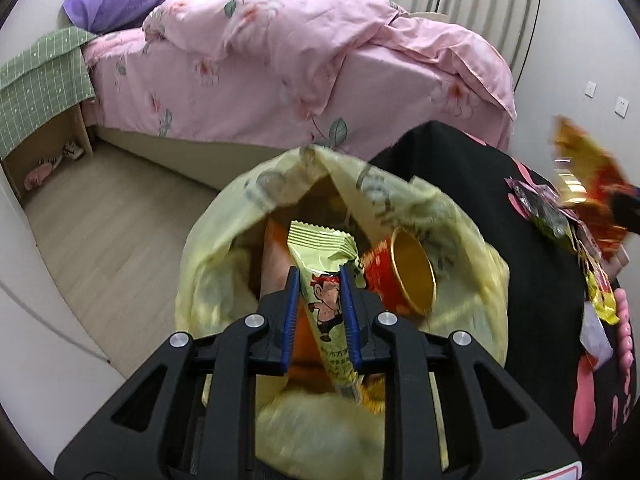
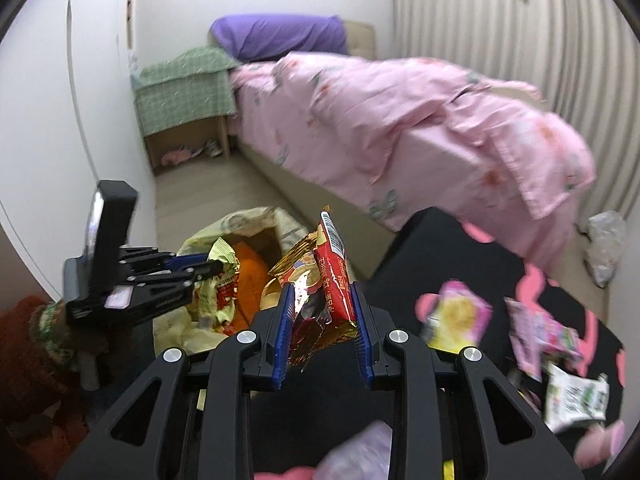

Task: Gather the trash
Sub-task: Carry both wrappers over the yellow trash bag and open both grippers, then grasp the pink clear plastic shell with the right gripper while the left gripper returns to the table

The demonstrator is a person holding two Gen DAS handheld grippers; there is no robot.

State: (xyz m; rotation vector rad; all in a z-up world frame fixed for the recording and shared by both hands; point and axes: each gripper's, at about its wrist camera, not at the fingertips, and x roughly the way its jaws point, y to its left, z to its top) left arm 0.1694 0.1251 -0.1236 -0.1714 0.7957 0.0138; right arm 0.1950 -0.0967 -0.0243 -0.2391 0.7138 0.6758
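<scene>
While the pale green snack wrapper (image 1: 320, 280) hangs over the open yellow trash bag (image 1: 460, 216), the left gripper (image 1: 320, 276) clamps it. The right gripper (image 2: 320, 292) pinches a red-and-gold wrapper (image 2: 324, 280) beside the black table (image 2: 440, 256), where more wrappers (image 2: 456, 316) lie.

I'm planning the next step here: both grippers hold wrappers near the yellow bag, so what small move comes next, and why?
Probably open the left gripper: its pale green wrapper already hangs over the open yellow bag, so it should drop in. The right gripper with its red wrapper is short of the opening.
</scene>
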